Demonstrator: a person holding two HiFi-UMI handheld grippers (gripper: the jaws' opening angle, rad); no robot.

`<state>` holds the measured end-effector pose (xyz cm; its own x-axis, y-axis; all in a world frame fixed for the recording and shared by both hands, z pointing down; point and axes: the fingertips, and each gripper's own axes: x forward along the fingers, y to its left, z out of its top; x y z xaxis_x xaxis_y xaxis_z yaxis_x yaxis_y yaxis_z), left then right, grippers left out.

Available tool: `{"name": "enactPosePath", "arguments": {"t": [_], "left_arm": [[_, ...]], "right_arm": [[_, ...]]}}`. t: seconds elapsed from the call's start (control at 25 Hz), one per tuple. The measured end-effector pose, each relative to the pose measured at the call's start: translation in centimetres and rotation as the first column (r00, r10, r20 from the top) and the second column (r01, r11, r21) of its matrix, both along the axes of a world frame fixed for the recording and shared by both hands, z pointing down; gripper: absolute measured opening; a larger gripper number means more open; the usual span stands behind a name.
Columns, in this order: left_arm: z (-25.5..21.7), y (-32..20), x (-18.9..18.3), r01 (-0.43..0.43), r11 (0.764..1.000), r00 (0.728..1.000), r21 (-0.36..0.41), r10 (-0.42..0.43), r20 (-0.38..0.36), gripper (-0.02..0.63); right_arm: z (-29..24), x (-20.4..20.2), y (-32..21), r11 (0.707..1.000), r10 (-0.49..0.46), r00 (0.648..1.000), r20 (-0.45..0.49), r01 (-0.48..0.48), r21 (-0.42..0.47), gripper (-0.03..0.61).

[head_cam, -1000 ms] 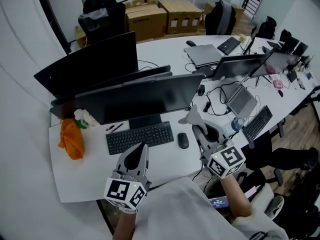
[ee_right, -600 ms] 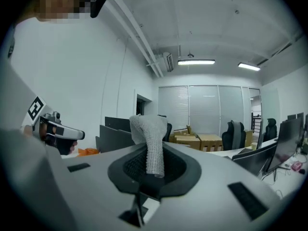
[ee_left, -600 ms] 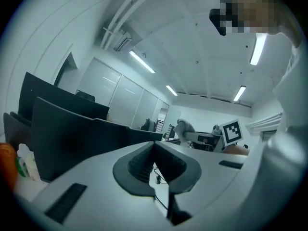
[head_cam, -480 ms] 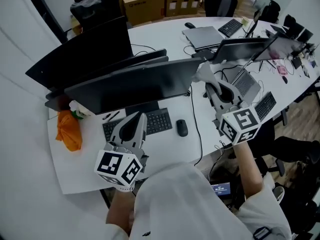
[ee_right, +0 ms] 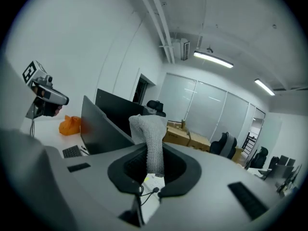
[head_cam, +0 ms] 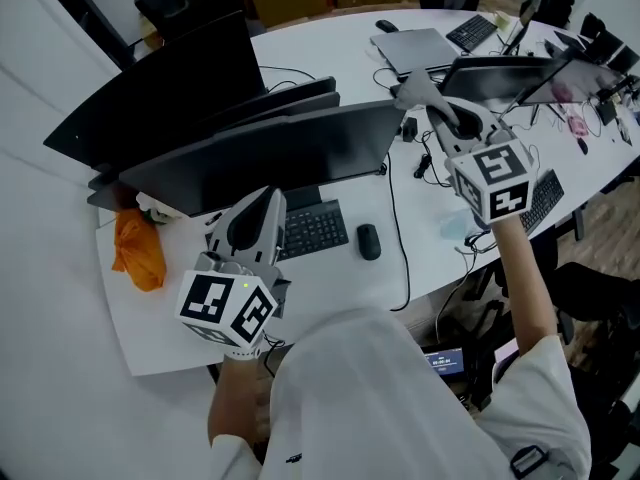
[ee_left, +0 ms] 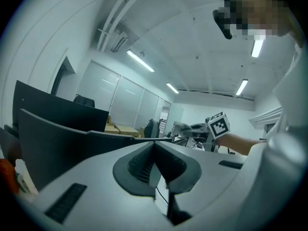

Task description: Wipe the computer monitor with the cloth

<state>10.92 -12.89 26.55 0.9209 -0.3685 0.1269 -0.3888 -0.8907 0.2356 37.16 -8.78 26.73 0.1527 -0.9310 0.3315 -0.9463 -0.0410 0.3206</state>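
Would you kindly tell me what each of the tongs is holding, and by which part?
Right tongs pinch the grey cloth by one end; left tongs are shut on nothing.

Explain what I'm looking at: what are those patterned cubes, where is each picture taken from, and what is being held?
No robot: a person holds a two-jaw gripper in each hand; the patterned cubes belong to them. One picture is from a head camera looking down; two ride on the grippers. The right gripper pinches a grey cloth by the monitor's right end. The left gripper is shut, empty, near the keyboard. A mouse and an orange bundle lie on the desk.
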Motion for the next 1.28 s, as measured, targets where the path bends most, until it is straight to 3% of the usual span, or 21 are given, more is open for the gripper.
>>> {"name": "enactPosePath", "arguments": {"t": [0.2,0.48,0.76,0.92,1.28], "left_arm": [[0.7,-0.3,0.0,0.015,1.0,1.0,-0.016,-0.014,0.009,0.018],[1.3,-0.3,-1.1,0.047,0.998,0.999,-0.035,-0.047,0.016,0.019],[1.8,0.1,-2.0,0.065,0.997,0.998,-0.045,-0.064,0.011,0.02],[2.0,0.4,-2.5,0.069,0.996,0.998,-0.048,-0.069,0.001,0.019],[1.8,0.8,-4.9,0.099,0.994,0.995,-0.055,-0.101,-0.022,0.02]], "right_arm": [[1.9,1.1,-2.0,0.991,-0.051,0.993,-0.106,0.037,-0.131,0.035],[4.2,0.3,-3.6,0.963,-0.114,0.981,-0.159,0.07,-0.259,0.032],[4.5,-0.6,-3.7,0.927,-0.224,0.929,-0.295,0.11,-0.358,0.031],[5.1,-2.5,-4.1,0.896,-0.29,0.908,-0.301,0.147,-0.419,0.031],[4.9,-5.7,-5.8,0.864,-0.342,0.893,-0.294,0.176,-0.473,0.031]]}}
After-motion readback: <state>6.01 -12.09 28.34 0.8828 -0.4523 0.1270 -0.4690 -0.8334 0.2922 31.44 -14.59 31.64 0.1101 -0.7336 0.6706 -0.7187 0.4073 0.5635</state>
